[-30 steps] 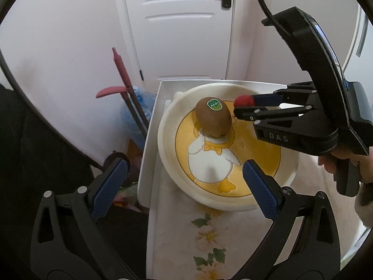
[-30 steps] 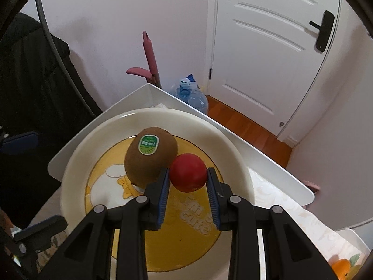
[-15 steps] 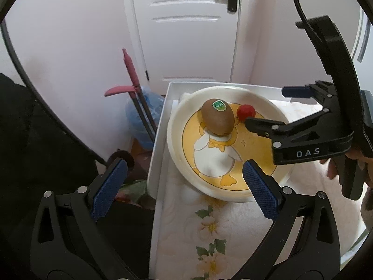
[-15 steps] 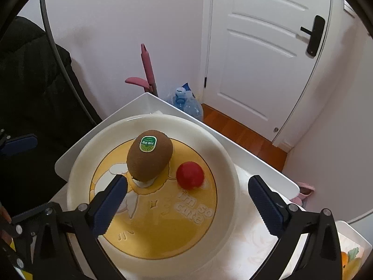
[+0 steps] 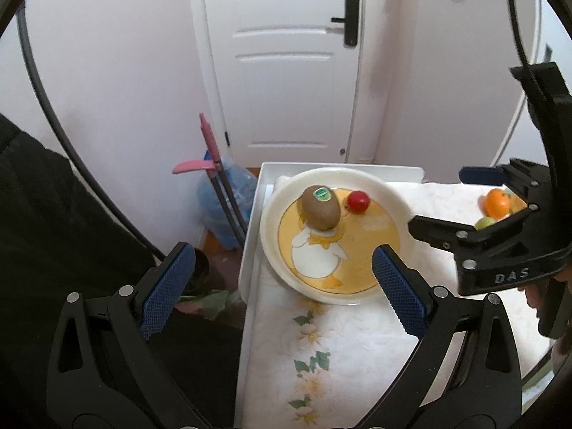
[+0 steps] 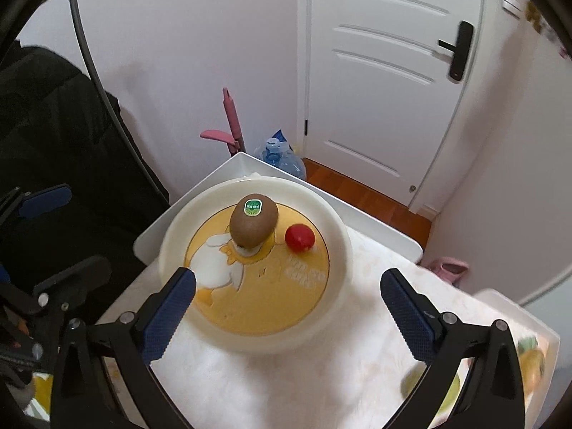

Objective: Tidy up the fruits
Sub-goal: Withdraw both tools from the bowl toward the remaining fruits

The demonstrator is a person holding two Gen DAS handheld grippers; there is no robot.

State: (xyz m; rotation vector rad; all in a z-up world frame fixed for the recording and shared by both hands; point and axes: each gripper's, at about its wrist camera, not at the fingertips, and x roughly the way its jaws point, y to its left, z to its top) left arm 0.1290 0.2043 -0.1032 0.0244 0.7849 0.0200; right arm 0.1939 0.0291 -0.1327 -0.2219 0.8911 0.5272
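Note:
A brown kiwi [image 5: 320, 209] [image 6: 253, 221] with a green sticker lies on the white plate [image 5: 266, 228] [image 6: 339, 261] with a yellow duck picture. A small red fruit [image 5: 358, 201] [image 6: 299, 237] rests on the plate just right of the kiwi. My left gripper [image 5: 282, 286] [image 6: 68, 232] hangs open in front of the plate, holding nothing. My right gripper [image 6: 287, 279] [image 5: 438, 198] is open too, empty, above the plate's near edge. An orange fruit [image 5: 497, 202] and a green fruit [image 5: 484, 222] lie further right on the cloth, partly hidden by the right gripper.
The plate sits on a flowered white cloth [image 5: 343, 336] in a white tray-like tabletop [image 5: 250, 250]. Beyond its left edge stand a water bottle [image 5: 225, 193] and a pink-handled tool [image 5: 211, 143]. Dark fabric [image 5: 53, 214] fills the left. A white door [image 5: 286, 71] is behind.
The right gripper opened and let go of the red fruit, which now lies on the plate beside the kiwi. Both grippers drew back and up from the plate.

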